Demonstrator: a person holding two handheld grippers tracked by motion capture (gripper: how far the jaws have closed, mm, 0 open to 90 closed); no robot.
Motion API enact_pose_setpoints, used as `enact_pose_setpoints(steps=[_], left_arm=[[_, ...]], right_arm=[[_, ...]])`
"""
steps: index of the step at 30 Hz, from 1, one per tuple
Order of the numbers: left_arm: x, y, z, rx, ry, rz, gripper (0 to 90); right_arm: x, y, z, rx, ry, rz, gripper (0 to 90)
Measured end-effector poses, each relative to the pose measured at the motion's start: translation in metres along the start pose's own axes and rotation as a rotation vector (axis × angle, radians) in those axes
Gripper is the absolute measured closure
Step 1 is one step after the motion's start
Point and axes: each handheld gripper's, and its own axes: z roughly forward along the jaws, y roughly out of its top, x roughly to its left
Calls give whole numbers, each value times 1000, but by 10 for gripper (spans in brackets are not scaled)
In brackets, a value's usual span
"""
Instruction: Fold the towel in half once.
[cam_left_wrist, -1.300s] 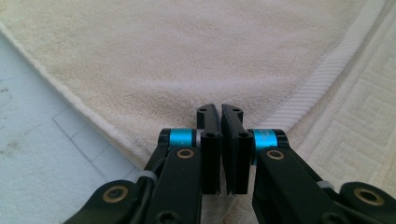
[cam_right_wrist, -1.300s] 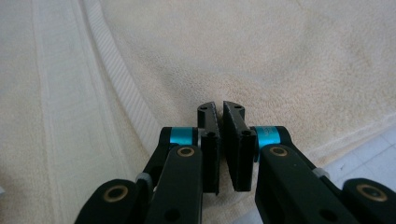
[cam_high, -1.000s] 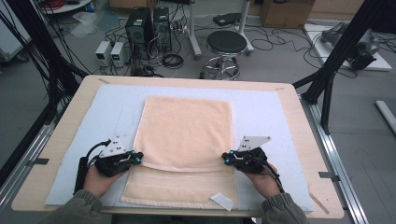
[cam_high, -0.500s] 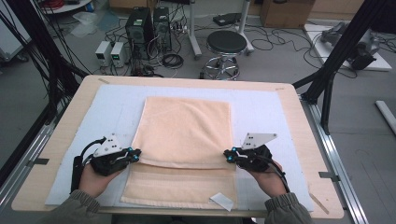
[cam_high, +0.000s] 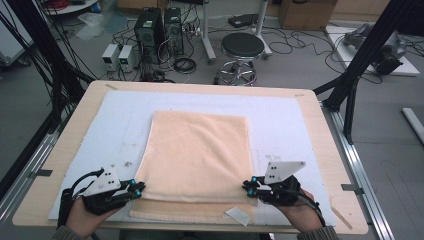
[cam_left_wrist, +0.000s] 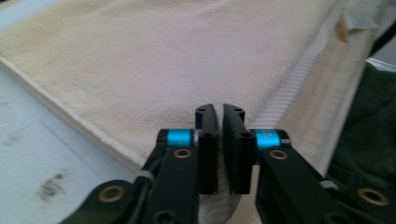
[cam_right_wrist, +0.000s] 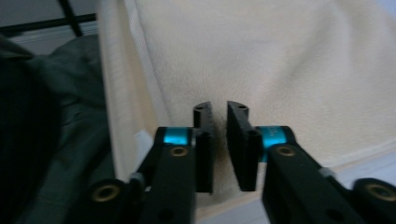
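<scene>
High view: towel (cam_high: 197, 160) lies folded on the white mat (cam_high: 115, 125), top layer's near edge sitting just short of the bottom layer's hem. My left gripper (cam_high: 136, 189) is at the fold's near left corner, my right gripper (cam_high: 251, 184) at the near right corner, both low over the table (cam_high: 65, 135). A small white tag (cam_high: 238, 216) lies at the near hem, left of my right hand (cam_high: 300, 212).

Left gripper view adds the detail: jaws have just been opening and now stand a narrow slit apart, with towel cloth bunched low between them; I can't tell if the pads still pinch it. It also shows the ribbed hem (cam_left_wrist: 299, 79) running past on the right.

Right gripper view: jaws likewise just been opening, gap a bit wider, towel behind and below it, nothing clamped. My dark sleeve (cam_right_wrist: 51, 140) shows at left.
</scene>
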Motion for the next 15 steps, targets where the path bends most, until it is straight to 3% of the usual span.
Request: enact_pose_setpoints(steps=[1,5,10,15], left_arm=[[0,-2,0,5,-4,-5,706],[3,-8,6,13,-6,-29,668],[0,-18,21,67,-53,5,647],[2,-22,33,127,-82,21,646]], right_arm=[[1,-3,2,2,11,14,719],[0,-15,12,3,36,51,679],[3,-24,26,17,88,30,632],[-2,-32,42,66,107,43,600]])
